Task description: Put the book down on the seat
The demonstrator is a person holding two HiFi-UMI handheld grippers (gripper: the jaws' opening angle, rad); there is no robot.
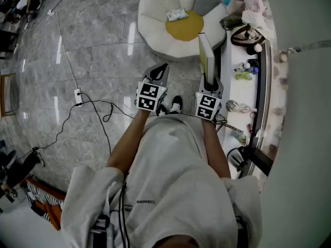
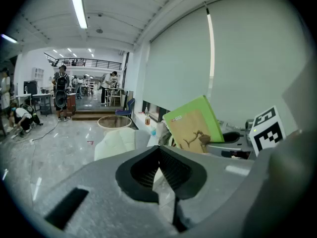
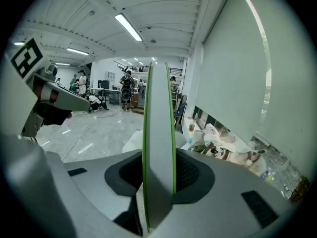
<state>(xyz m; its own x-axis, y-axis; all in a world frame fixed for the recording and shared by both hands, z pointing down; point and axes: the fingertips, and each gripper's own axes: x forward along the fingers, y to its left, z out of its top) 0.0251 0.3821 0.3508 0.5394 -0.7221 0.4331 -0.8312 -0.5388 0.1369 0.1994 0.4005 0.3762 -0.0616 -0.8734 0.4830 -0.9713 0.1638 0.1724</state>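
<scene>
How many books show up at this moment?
1. The green book stands upright, clamped in the right gripper, near the right edge of the white seat. The cluttered shelf may hide others.

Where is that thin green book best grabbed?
At its lower edge, coming from below, pinching the two flat covers: the book stands upright and is thin enough to fit between the jaws. The right hand-held gripper holds it this way.

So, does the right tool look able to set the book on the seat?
Probably yes: the seat lies just ahead of the right tool and its book, nothing stands between, though a small packet sits on it.
</scene>
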